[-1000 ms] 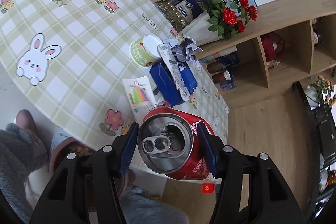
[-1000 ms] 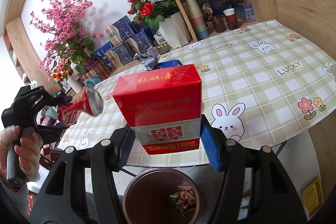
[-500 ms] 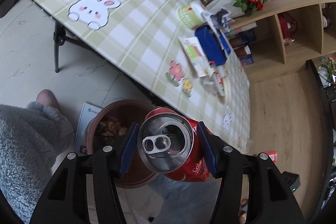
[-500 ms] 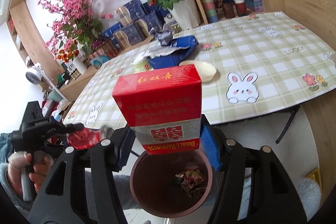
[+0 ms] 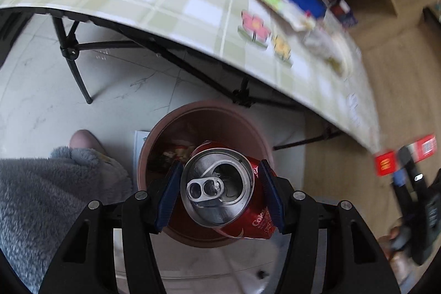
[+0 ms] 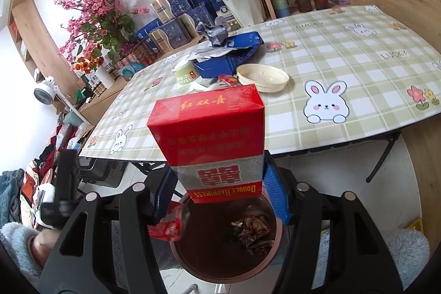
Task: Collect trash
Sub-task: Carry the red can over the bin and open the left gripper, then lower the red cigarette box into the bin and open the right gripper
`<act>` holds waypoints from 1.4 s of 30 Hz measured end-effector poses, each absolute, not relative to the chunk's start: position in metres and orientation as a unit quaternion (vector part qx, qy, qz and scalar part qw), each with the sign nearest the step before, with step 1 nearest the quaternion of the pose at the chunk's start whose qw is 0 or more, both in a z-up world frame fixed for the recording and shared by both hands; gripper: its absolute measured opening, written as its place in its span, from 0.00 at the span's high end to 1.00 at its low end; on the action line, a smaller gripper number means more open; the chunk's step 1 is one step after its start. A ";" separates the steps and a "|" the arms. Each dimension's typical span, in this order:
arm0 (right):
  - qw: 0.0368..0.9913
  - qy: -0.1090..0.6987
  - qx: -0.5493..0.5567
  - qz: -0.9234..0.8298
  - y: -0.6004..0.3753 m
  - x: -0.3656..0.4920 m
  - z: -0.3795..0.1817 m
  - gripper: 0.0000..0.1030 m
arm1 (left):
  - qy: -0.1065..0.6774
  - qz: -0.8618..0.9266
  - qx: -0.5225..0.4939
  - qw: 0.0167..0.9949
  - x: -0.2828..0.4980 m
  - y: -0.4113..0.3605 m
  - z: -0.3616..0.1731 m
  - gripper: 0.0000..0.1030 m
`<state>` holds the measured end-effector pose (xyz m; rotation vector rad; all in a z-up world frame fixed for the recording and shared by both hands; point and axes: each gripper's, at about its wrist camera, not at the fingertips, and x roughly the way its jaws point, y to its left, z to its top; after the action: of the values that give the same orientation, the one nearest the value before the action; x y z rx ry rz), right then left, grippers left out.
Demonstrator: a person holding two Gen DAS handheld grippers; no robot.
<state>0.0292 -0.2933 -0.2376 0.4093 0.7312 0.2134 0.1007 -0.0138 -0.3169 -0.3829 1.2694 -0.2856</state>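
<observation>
Left gripper (image 5: 219, 190) has dropped from above table to brown round plastic bin (image 5: 171, 126), jaws pinching red aluminium cola can (image 5: 220, 192) over bin mouth: release looks next. Right gripper (image 6: 217, 188) clamps red cardboard cigarette box (image 6: 212, 137) above near bin rim. Crumpled wrappers (image 6: 252, 229) already inside. Green checked table (image 6: 344, 51), far side, holds white paper bowl (image 6: 263, 76), blue bag (image 6: 228, 57). Nothing blocks drop.

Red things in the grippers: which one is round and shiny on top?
The cola can in the left gripper. The right gripper holds a flat-sided red cigarette box.
</observation>
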 end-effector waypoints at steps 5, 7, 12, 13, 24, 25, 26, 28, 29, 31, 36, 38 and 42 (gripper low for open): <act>0.904 0.361 0.212 0.090 -0.311 0.030 -0.249 0.42 | 0.604 -0.130 -0.134 0.775 0.109 -0.033 -0.344 0.47; 0.902 0.363 0.219 0.084 -0.317 0.031 -0.253 0.42 | 0.611 -0.127 -0.122 0.772 0.111 -0.040 -0.353 0.47; 0.899 0.365 0.228 0.077 -0.326 0.034 -0.259 0.42 | 0.631 -0.116 -0.080 0.763 0.118 -0.054 -0.378 0.47; 0.899 0.365 0.228 0.076 -0.327 0.035 -0.259 0.42 | 0.636 -0.114 -0.074 0.759 0.118 -0.055 -0.382 0.47; 0.899 0.367 0.229 0.073 -0.327 0.035 -0.258 0.42 | 0.649 -0.120 -0.090 0.746 0.114 -0.052 -0.390 0.22; 0.899 0.367 0.229 0.073 -0.327 0.035 -0.257 0.42 | 0.637 -0.118 -0.089 0.756 0.114 -0.048 -0.380 0.21; 0.899 0.366 0.229 0.073 -0.326 0.035 -0.257 0.42 | 0.625 -0.116 -0.089 0.766 0.114 -0.046 -0.370 0.19; 0.900 0.366 0.226 0.074 -0.325 0.034 -0.255 0.42 | 0.594 -0.115 -0.090 0.791 0.113 -0.040 -0.345 0.16; 0.900 0.365 0.224 0.075 -0.324 0.034 -0.254 0.42 | 0.578 -0.116 -0.089 0.803 0.111 -0.037 -0.332 0.13; 0.901 0.365 0.220 0.077 -0.321 0.033 -0.251 0.42 | 0.543 -0.116 -0.090 0.826 0.108 -0.029 -0.307 0.11; 0.903 0.367 0.207 0.087 -0.309 0.032 -0.247 0.42 | 0.469 -0.096 -0.100 0.872 0.098 -0.003 -0.255 0.07; 0.903 0.369 0.201 0.091 -0.304 0.030 -0.246 0.42 | 0.436 -0.082 -0.085 0.892 0.090 0.006 -0.234 0.06; 0.902 0.376 0.186 0.102 -0.290 0.027 -0.245 0.42 | 0.398 -0.066 -0.071 0.912 0.076 0.015 -0.210 0.06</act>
<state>0.0275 -0.2895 -0.2447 0.3857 0.7772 0.2115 0.0756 0.0148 -0.2103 -0.1465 0.8199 -0.1361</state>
